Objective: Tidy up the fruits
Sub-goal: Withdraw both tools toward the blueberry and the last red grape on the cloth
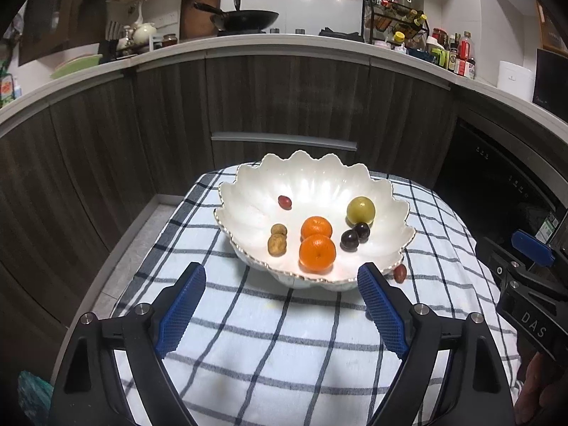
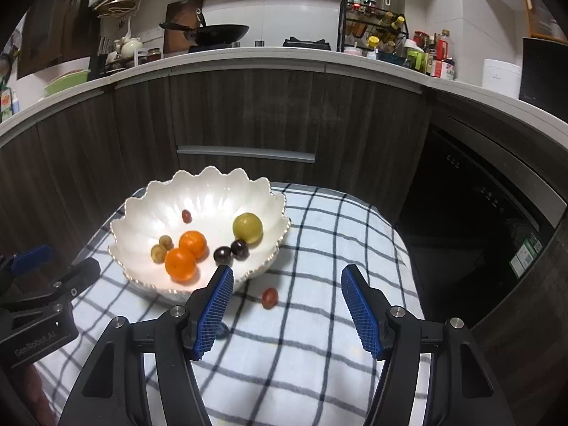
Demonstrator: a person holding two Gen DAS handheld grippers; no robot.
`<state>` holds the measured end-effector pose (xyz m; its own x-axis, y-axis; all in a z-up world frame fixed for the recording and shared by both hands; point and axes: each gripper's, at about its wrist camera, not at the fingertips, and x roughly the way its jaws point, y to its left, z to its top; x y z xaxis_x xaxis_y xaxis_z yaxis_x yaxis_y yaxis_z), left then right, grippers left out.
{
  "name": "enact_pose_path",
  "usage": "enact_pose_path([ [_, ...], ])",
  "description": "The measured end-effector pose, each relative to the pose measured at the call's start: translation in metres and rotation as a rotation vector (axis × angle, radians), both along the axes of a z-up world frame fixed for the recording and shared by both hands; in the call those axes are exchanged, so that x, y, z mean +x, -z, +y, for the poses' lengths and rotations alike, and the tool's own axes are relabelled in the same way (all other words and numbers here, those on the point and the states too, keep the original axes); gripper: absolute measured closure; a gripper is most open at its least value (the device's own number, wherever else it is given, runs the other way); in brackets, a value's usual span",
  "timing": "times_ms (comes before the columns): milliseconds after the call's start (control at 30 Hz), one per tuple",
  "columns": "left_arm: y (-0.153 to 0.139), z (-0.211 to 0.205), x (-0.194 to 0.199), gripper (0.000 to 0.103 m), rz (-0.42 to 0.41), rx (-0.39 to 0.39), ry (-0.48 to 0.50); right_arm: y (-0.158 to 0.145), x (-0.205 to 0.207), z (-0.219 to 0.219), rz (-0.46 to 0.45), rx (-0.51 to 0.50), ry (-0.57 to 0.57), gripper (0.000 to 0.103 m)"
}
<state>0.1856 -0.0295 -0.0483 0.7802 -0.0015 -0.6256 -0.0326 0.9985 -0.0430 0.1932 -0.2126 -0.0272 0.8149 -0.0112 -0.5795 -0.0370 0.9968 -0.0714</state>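
Note:
A white scalloped bowl stands on a checked cloth. In it lie two oranges, a green plum, two dark grapes, two brown longans and a red grape. Another red grape lies on the cloth just right of the bowl; it also shows in the left wrist view. My left gripper is open and empty in front of the bowl. My right gripper is open and empty, near the loose grape.
The checked cloth covers a small table. Dark cabinets and a dishwasher stand behind it. The counter above holds a wok, bottles and a spice rack. A small dark blue object lies on the cloth by my right gripper's left finger.

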Motion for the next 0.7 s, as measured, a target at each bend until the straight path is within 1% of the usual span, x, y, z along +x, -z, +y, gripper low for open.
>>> enact_pose_path([
  [67, 0.006, -0.003, -0.006, 0.014, -0.003, 0.006, -0.006, 0.005, -0.005, -0.002, -0.007, -0.008, 0.004, 0.039],
  [133, 0.014, -0.008, -0.008, 0.013, 0.010, 0.018, 0.013, 0.011, -0.010, -0.006, -0.009, -0.014, 0.006, 0.039],
  [200, 0.019, -0.012, -0.009, 0.013, 0.020, 0.026, 0.023, 0.019, -0.014, -0.011, 0.003, -0.004, 0.012, 0.039],
  [300, 0.024, -0.018, -0.013, 0.013, 0.010, 0.024, 0.030, 0.027, -0.016, -0.017, 0.020, 0.009, 0.019, 0.039],
  [533, 0.041, -0.035, -0.015, 0.013, 0.049, 0.048, 0.061, 0.044, -0.019, -0.026, 0.043, 0.008, 0.008, 0.039],
  [700, 0.049, -0.047, -0.012, 0.014, 0.055, 0.060, 0.042, 0.052, -0.013, -0.031, 0.053, 0.012, -0.028, 0.039],
])
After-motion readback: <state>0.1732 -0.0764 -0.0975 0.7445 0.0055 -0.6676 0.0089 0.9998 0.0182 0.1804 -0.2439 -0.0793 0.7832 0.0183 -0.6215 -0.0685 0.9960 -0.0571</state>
